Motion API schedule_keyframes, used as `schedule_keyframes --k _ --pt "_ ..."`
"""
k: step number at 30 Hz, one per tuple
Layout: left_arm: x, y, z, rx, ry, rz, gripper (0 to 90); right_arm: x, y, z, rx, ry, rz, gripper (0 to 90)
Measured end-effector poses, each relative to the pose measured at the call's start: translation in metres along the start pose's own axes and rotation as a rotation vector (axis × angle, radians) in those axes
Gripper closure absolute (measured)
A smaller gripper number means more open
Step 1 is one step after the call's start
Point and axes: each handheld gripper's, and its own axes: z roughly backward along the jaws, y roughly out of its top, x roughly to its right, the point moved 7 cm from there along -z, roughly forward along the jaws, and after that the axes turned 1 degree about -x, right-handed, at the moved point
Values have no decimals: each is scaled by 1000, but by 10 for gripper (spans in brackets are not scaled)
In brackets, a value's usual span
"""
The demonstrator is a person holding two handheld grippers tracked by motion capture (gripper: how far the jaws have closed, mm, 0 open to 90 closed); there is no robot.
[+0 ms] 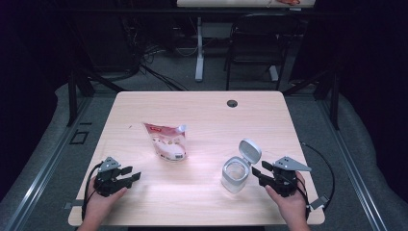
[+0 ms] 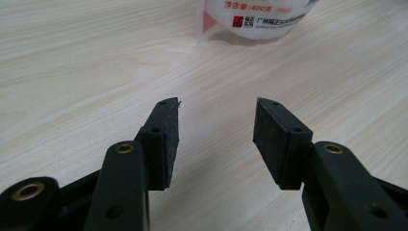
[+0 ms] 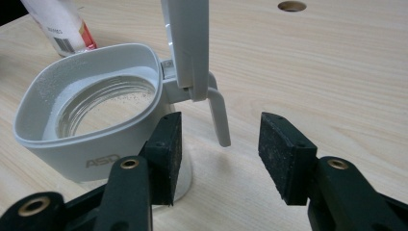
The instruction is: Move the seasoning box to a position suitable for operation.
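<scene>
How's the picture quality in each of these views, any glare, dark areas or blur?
High view: evenly lit table, near-black surroundings, soft glare by the pouch. Left gripper view: wood grain sharp, the pouch's print slightly soft. Right gripper view: the jar clear, a highlight on its open lid.

The pouch is cut off by the top edge in the left gripper view, its small print partly unreadable. In the right gripper view the jar's lid runs past the top edge, and the left tongs pad hides part of the jar base.
</scene>
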Motion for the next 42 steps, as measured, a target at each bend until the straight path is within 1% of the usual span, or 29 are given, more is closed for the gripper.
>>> schedule_keyframes --k 2,4,5,7,8,9,10,11,13,14,16,17,18,19,21,22,23,24,25,26,27,29,31,34,36,37,39,41,42 --pt "1 0 0 7 -12 4 520 1 2 2 26 0 -6 502" --pt "2 1 2 11 -23 7 520 2 4 5 52 7 -10 508" --pt "2 1 2 12 -25 6 519 2 5 7 56 15 -19 511" --pt "1 0 3 6 -32 8 511 -2 5 9 31 75 -38 523" --pt "2 0 3 -2 -39 12 510 -4 4 10 15 84 -33 529" --pt "2 0 4 -1 -36 7 510 -6 4 11 9 85 -14 530" --pt "1 0 4 -2 -32 7 510 -7 3 12 0 76 8 534" --pt "1 1 6 5 -28 13 511 -8 3 13 -13 75 22 537" --pt "0 5 9 15 -26 12 512 -9 3 15 -17 68 33 535" --pt "-1 7 11 23 -18 8 512 -10 4 17 -16 72 32 520" --pt "-2 13 15 26 -10 9 513 -9 6 22 -14 61 41 494" --pt "-3 17 19 31 -1 12 515 -9 9 25 -12 55 50 480" --pt "-4 21 22 43 3 27 515 -9 13 28 0 47 72 458" --pt "-5 26 25 50 1 46 515 -10 18 32 16 51 90 448" --pt "-5 38 32 64 -19 76 529 -11 26 39 19 55 95 440" --pt "-5 38 32 64 -19 76 538 -12 31 43 19 54 91 440" --pt "-4 50 38 67 -26 77 543 -12 36 46 20 37 71 411" --pt "-5 56 40 59 -28 63 542 -13 40 48 23 35 58 373" --pt "-4 62 41 55 -29 64 542 -15 44 50 26 44 40 358" --pt "-3 68 42 49 -34 61 540 -18 49 51 34 66 30 355" --pt "-3 73 43 53 -37 58 538 -21 53 52 36 84 28 340" --pt "-1 84 46 59 -56 54 535 -27 63 53 42 101 41 305" --pt "1 96 49 77 -65 43 533 -32 73 52 48 113 54 267" --pt "4 111 51 101 -61 28 524 -42 87 47 66 118 70 185" --pt "6 118 49 89 -77 23 506 -51 94 42 73 124 81 182" --pt "6 121 47 88 -78 22 493 -55 97 39 79 115 95 178" --pt "6 127 43 93 -68 15 493 -63 102 30 76 107 126 145" --pt "8 132 40 97 -74 -5 494 -75 106 20 79 113 149 145" --pt "9 135 38 104 -76 -13 494 -80 108 16 75 117 168 146"
